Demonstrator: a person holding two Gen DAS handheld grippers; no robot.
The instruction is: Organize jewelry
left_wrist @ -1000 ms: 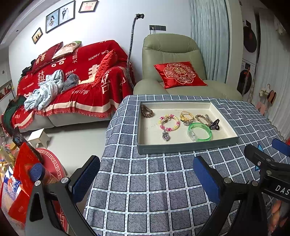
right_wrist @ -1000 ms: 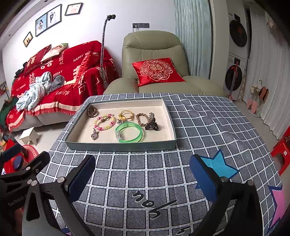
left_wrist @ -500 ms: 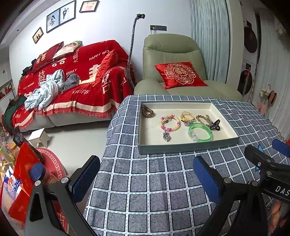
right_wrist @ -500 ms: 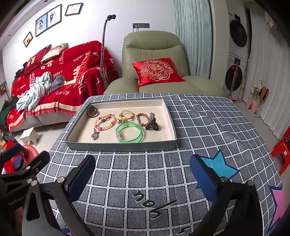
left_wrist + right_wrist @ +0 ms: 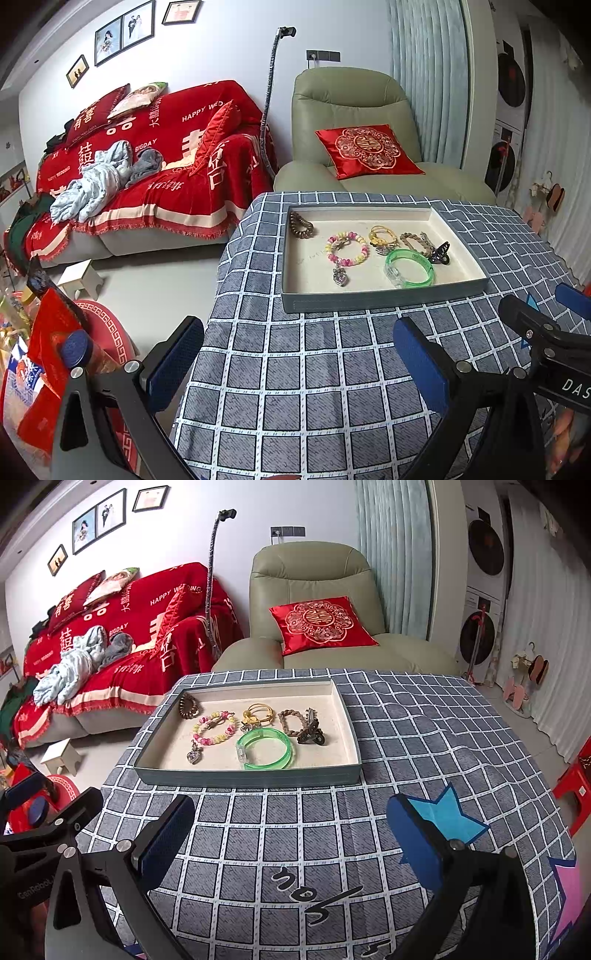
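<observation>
The left gripper (image 5: 297, 363) is hovering over the near edge of the bench (image 5: 295, 387), its blue pads spread wide and gripping nothing. The right gripper (image 5: 291, 843) is hanging just beside it at 3 o'clock, equally wide apart and empty, above the checked cloth with a blue star patch (image 5: 448, 818) showing past its right finger.

Farther out at 12 o'clock, a shallow grey tray (image 5: 251, 777) is lying flat on the cloth, and all the jewelry is sitting inside it. Nearest in the tray, a green bangle (image 5: 265, 748) is resting just beside a dark hair clip (image 5: 311, 734) at its 2 o'clock. A pastel beaded bracelet (image 5: 215, 728) with a heart pendant (image 5: 194, 755) is lying at the bangle's 10 o'clock. Behind them, gold rings (image 5: 258, 713) are touching the bangle's far rim, a brown chain bracelet (image 5: 291, 722) is lying under the clip, and a brown coil hair tie (image 5: 189, 703) is sitting in the tray's far left corner.

Beyond the bench, a green armchair (image 5: 314, 590) is carrying a red cushion (image 5: 319, 622).
</observation>
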